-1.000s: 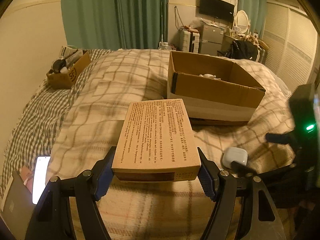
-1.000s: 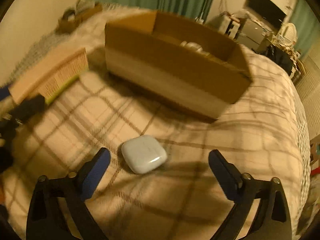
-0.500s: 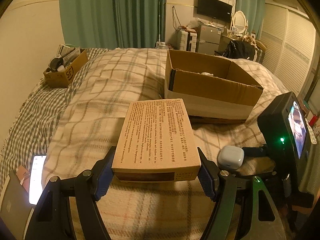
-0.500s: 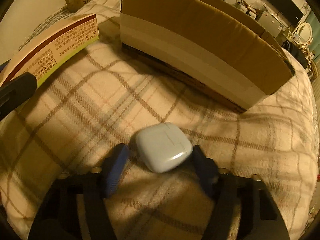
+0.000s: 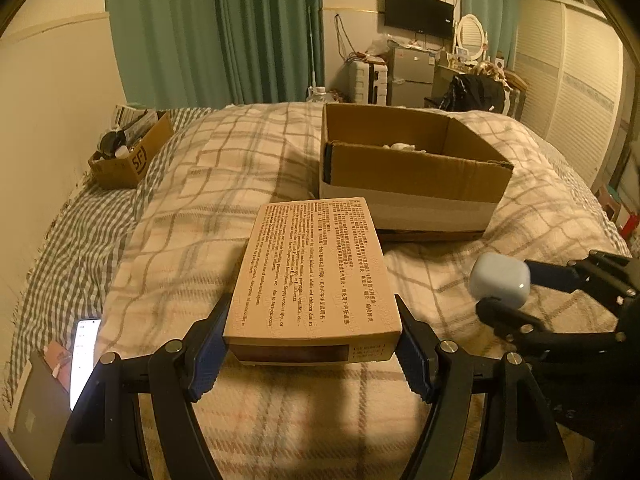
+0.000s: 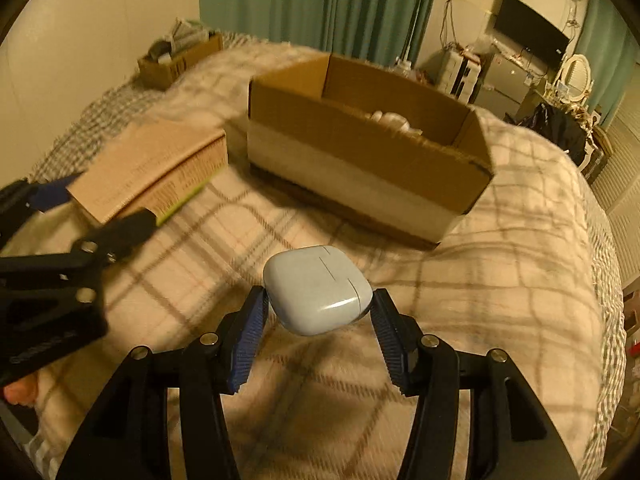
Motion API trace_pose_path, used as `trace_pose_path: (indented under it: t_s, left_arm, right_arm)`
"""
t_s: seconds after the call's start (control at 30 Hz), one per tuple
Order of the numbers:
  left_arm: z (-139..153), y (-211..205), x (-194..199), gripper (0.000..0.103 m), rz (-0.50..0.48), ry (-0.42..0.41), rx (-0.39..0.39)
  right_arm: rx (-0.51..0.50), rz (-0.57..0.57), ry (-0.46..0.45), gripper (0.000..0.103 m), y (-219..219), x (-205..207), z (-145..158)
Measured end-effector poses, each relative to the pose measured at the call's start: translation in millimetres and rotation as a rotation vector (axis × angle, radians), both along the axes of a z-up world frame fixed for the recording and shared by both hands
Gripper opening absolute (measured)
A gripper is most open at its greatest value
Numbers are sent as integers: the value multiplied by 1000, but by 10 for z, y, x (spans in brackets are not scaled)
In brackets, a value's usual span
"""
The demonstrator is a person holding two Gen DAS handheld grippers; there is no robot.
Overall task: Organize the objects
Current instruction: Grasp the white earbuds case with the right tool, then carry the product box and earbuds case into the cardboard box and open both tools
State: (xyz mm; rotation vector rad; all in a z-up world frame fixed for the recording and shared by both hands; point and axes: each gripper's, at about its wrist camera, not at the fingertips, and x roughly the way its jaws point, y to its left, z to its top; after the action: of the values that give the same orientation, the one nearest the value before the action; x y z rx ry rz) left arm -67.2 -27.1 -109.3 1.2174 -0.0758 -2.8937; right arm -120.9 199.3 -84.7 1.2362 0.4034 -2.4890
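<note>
My left gripper is shut on a flat tan printed box and holds it level above the bed. The box also shows at the left of the right wrist view. My right gripper is shut on a pale blue earbud case and holds it lifted off the blanket. The case also shows at the right of the left wrist view. An open cardboard box sits on the bed ahead, with a white item inside. It appears in the right wrist view too.
A small cardboard box of clutter sits at the bed's far left. A lit phone and a dark tablet lie at the near left edge. Curtains, a TV and furniture stand beyond the plaid bed.
My right gripper dropped over the earbud case, closed on it and lifted it off the blanket. My left gripper kept holding the printed box, nearly still.
</note>
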Motion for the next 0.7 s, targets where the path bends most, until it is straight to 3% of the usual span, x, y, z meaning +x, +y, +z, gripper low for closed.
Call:
trace_pose_path:
  t_s: [0.4, 0.7]
  left_arm:
    - [439, 148, 125, 75, -62, 70, 43]
    - [934, 285, -66, 75, -98, 151, 47]
  right_arm:
    - [-49, -32, 126, 53, 163, 208, 566]
    - [-67, -54, 215, 53, 251, 27, 1091]
